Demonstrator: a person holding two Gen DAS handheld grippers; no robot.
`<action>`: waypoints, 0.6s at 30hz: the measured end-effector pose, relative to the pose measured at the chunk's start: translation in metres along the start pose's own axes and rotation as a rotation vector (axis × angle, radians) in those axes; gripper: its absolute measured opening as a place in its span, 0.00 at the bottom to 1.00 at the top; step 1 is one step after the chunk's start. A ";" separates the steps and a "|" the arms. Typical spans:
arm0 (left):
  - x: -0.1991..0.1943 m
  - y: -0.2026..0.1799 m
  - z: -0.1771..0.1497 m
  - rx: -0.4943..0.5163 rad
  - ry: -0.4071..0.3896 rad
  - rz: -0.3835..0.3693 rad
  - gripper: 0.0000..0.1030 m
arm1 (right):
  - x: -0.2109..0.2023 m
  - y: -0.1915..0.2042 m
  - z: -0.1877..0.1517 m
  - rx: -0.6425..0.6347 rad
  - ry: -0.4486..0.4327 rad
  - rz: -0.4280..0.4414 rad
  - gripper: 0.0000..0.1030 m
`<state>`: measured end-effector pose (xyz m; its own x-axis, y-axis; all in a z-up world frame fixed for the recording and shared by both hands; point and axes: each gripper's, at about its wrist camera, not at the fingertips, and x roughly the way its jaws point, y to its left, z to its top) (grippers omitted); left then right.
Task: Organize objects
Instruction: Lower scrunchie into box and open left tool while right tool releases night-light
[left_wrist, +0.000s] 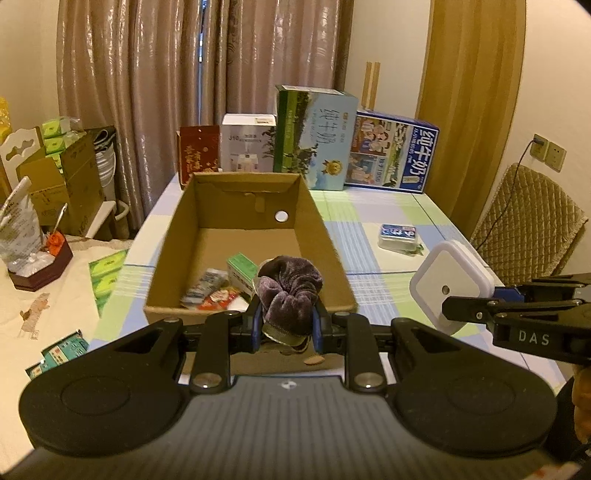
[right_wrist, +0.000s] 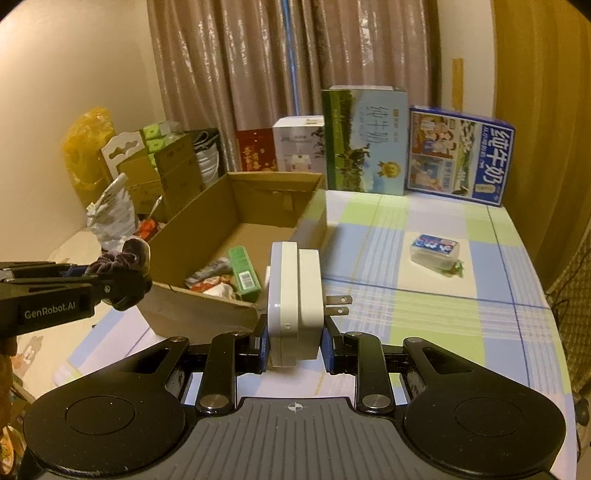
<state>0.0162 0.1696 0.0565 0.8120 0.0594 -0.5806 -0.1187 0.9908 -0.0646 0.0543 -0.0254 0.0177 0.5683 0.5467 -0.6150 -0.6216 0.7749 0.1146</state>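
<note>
Right wrist, white plug adapter (right_wrist: 293, 302) upright, prongs rightward

Your left gripper (left_wrist: 286, 326) holds the scrunchie (left_wrist: 289, 295) at the near end of the cardboard box (left_wrist: 177, 236), over the packets (left_wrist: 218, 293) lying inside. To its right, your right gripper (right_wrist: 295, 345) carries the plug adapter (right_wrist: 294, 295) above the table (right_wrist: 424, 325), just beside the box. The small tin (right_wrist: 436, 251) sits farther right, and the cartons (right_wrist: 458, 155) stand behind along the table's far edge.
</note>
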 end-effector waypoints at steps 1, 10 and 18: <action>0.001 0.003 0.002 0.003 -0.002 0.005 0.20 | 0.002 0.002 0.002 -0.004 -0.001 0.004 0.24; 0.024 0.033 0.022 0.019 0.006 0.034 0.20 | 0.032 0.016 0.027 -0.026 -0.003 0.042 0.24; 0.056 0.053 0.043 0.035 0.021 0.033 0.20 | 0.069 0.019 0.056 -0.015 0.005 0.076 0.24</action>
<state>0.0799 0.2311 0.0550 0.7958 0.0901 -0.5988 -0.1249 0.9920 -0.0168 0.1118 0.0454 0.0213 0.5168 0.6021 -0.6087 -0.6709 0.7264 0.1489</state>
